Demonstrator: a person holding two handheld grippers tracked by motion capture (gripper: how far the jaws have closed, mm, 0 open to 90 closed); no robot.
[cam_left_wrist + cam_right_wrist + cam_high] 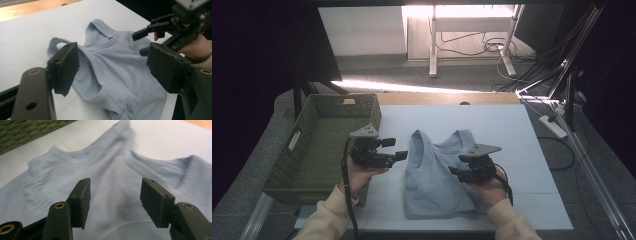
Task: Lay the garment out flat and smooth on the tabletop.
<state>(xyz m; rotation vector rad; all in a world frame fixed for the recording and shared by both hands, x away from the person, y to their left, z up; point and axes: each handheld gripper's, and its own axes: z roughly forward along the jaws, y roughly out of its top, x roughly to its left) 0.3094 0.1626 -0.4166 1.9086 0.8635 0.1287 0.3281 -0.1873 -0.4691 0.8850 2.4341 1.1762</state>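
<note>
White table (512, 130): green basket (312, 145) left of blue top (434, 175).

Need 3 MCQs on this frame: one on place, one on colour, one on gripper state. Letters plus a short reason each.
1. Where does the green basket sit relative to the light blue top?
A. At the top's left, by the table's left edge
B. At the top's right
C. On the top

2. What colour is the garment?
A. Red
B. Light blue
C. Black

3. How does the right gripper stand?
A. Shut on a sleeve
B. Jaws open over the top, nothing between them
C. Shut on the basket rim

Key:
1 A: the high view shows the basket left of the garment.
2 B: all views show pale blue knit.
3 B: the right gripper view shows jaws apart above the cloth.
</note>
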